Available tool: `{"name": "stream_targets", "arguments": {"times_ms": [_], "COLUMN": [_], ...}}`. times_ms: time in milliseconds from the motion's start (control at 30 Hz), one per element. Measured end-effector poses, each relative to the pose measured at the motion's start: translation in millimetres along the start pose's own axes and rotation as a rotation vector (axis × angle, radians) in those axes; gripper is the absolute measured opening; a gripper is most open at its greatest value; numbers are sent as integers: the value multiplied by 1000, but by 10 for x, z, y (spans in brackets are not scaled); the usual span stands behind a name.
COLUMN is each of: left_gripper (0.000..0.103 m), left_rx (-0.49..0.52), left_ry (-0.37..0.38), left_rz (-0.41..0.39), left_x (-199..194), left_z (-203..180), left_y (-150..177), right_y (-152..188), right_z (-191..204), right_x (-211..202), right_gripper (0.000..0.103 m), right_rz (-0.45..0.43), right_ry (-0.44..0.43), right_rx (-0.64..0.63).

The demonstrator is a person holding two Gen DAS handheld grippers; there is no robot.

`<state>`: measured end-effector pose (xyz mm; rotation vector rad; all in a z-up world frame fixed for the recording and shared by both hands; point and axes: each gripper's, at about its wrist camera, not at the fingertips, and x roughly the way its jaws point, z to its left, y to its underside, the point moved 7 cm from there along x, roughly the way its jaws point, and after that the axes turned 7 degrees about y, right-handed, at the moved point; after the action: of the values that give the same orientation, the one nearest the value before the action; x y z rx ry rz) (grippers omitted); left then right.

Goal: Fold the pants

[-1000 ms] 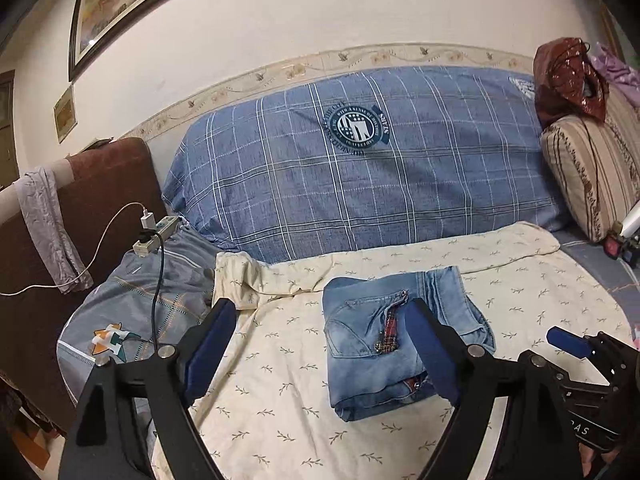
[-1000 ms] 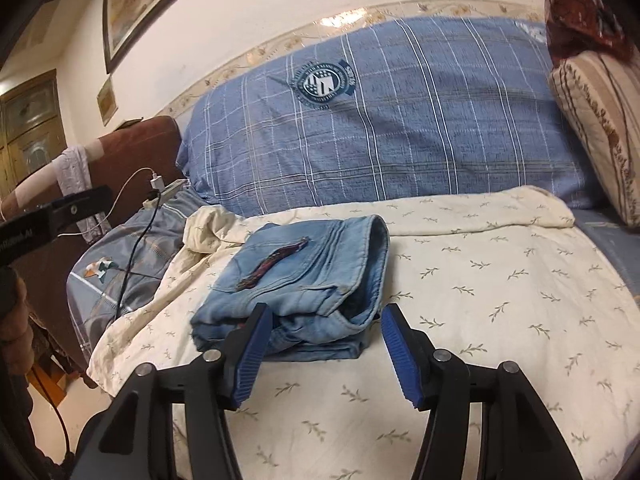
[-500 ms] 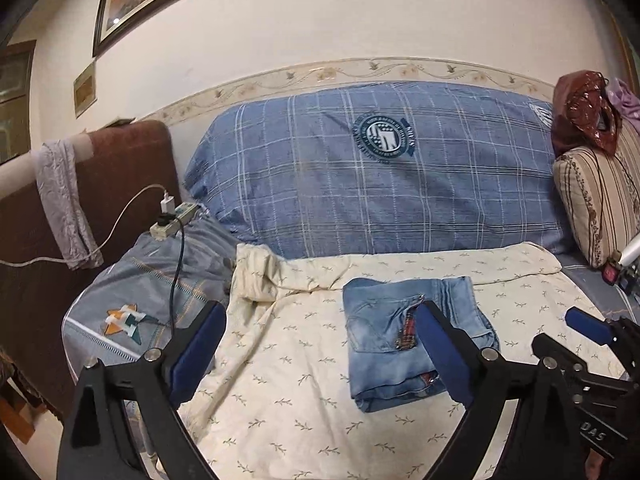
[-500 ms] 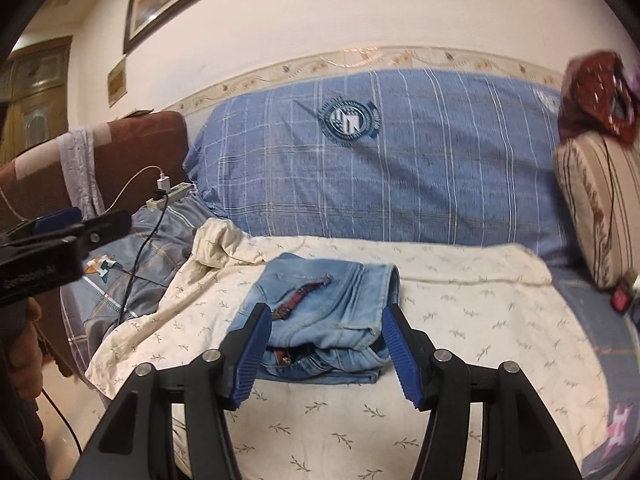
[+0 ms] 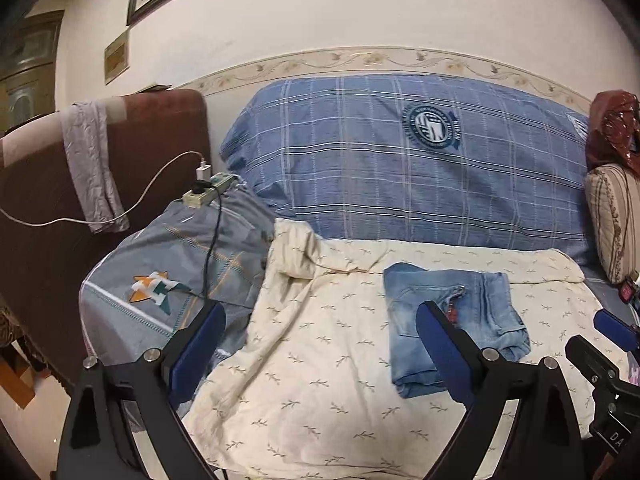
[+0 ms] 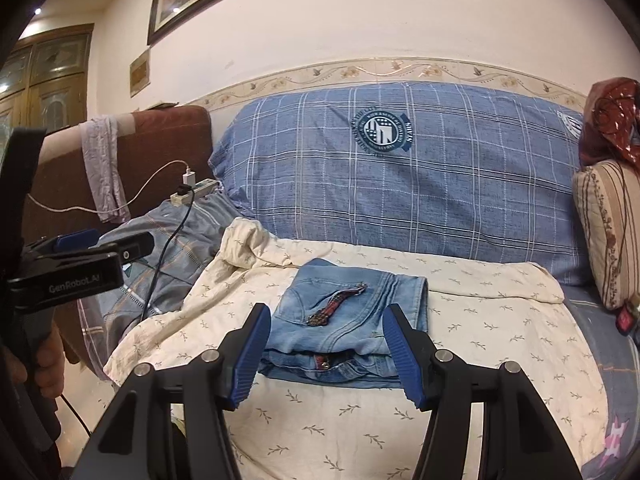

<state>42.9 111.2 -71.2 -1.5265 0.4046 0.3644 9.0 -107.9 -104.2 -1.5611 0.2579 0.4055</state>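
Beyond the spread, empty fingers of the right gripper (image 6: 324, 354) and left gripper (image 5: 316, 354), folded pants (image 6: 348, 320) are laid on the cream sheet (image 6: 480, 344). Risk noted: layers may be unfolded if snagged by a finger.

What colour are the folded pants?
Faded light blue denim pants, best seen from the right wrist view.

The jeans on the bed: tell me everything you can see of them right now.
The jeans are light blue washed denim, folded into a compact, roughly rectangular stack. A seamed panel faces up, with a dark red patterned strip lying diagonally across it. They lie flat on the cream leaf-print sheet; no gripper touches them.
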Motion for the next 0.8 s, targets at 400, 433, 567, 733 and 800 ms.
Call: {"name": "stream_targets", "arguments": {"times_ms": [400,433,567,733,800], "left_gripper": [96,96,96,96,96], "left_rx": [4,8,21,16,19], "left_ry": [-13,-13,-5,11,7], "left_rz": [13,10,5,3,4], "left_x": [-54,-64,-109,-148,-151], "left_z": [115,111,78,55,49], "left_y": [58,54,41,40,42], "right_y": [10,5,-5,-6,-6], "right_z": [188,196,212,195,178], "right_x": [29,28,18,7,2], "right_gripper": [62,62,62,62,62], "right_rz": [7,5,0,-9,-13], "right_ry": [-18,-18,-19,-6,-4], "right_rx": [-38,-40,-46,-55,-54]}}
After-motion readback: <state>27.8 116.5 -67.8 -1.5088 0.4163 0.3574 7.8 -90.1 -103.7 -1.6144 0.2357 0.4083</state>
